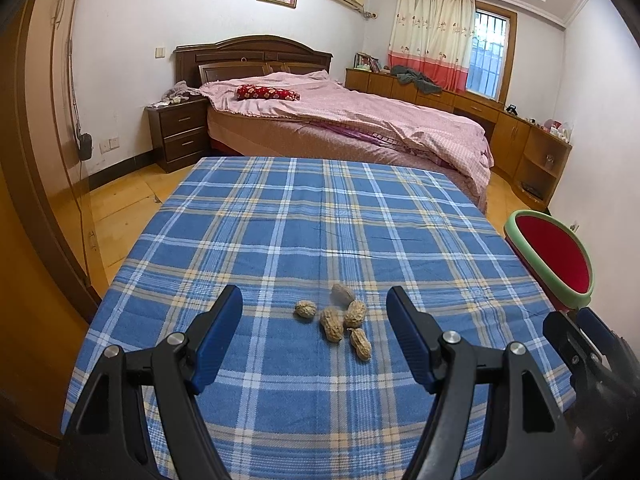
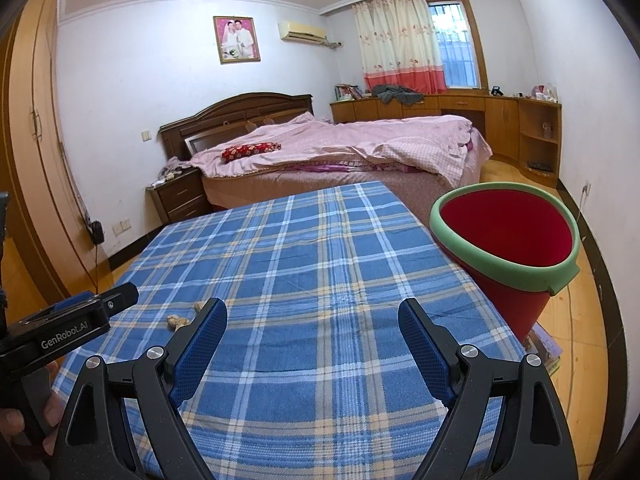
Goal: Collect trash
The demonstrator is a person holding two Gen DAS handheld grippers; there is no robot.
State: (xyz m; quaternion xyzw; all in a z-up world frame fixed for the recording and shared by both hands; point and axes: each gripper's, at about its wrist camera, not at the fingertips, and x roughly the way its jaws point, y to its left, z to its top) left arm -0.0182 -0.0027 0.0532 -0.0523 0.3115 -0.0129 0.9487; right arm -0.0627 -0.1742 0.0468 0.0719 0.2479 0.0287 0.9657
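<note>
Several peanut shells lie in a small cluster on the blue plaid tablecloth. My left gripper is open and empty, its fingers on either side of the cluster, a little nearer than it. A red bin with a green rim stands off the table's right edge; it also shows in the left wrist view. My right gripper is open and empty over the table's near right part. Two of the peanut shells show left of its left finger, partly hidden.
A bed with a pink cover stands beyond the table's far edge. A dark nightstand is at its left. Wooden cabinets line the right wall. A wardrobe is at the left. Books lie on the floor by the bin.
</note>
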